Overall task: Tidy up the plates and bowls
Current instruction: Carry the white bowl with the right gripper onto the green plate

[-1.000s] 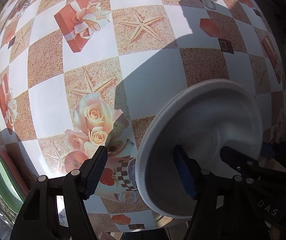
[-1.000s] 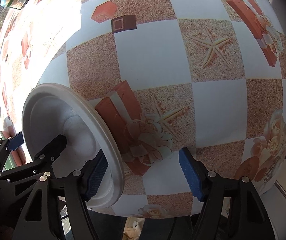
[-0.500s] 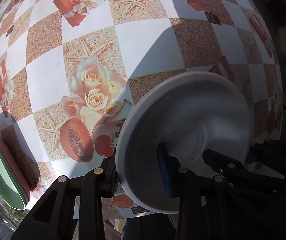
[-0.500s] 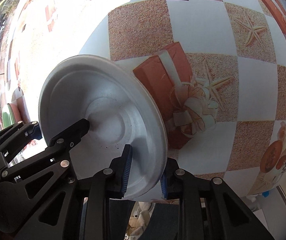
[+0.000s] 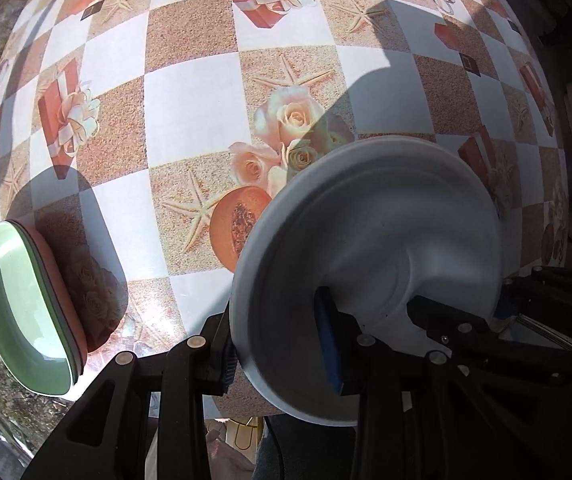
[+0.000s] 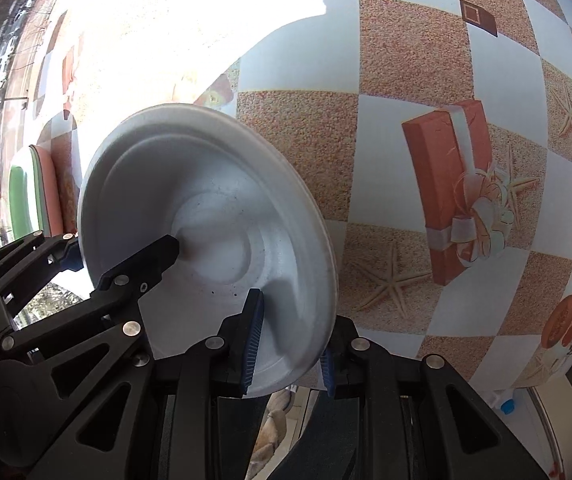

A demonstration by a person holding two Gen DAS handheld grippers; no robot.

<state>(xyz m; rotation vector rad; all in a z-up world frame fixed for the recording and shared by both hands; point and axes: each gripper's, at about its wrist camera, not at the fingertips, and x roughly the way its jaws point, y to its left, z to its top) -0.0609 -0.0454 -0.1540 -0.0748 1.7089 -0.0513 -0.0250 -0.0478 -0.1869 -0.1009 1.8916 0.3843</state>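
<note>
Above patterned tablecloth [image 5: 189, 92], both grippers clamp white bowl [image 5: 386, 216].

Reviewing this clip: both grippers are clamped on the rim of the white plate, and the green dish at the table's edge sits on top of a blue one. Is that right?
Not quite. The dish under the green dish is pink, not blue, as the left wrist view shows. The rest holds: the left gripper and right gripper both clamp the rim of the white plate.

Green dish stack [image 5: 25, 312] blocks left; tablecloth [image 5: 189, 112] ahead clear.
</note>
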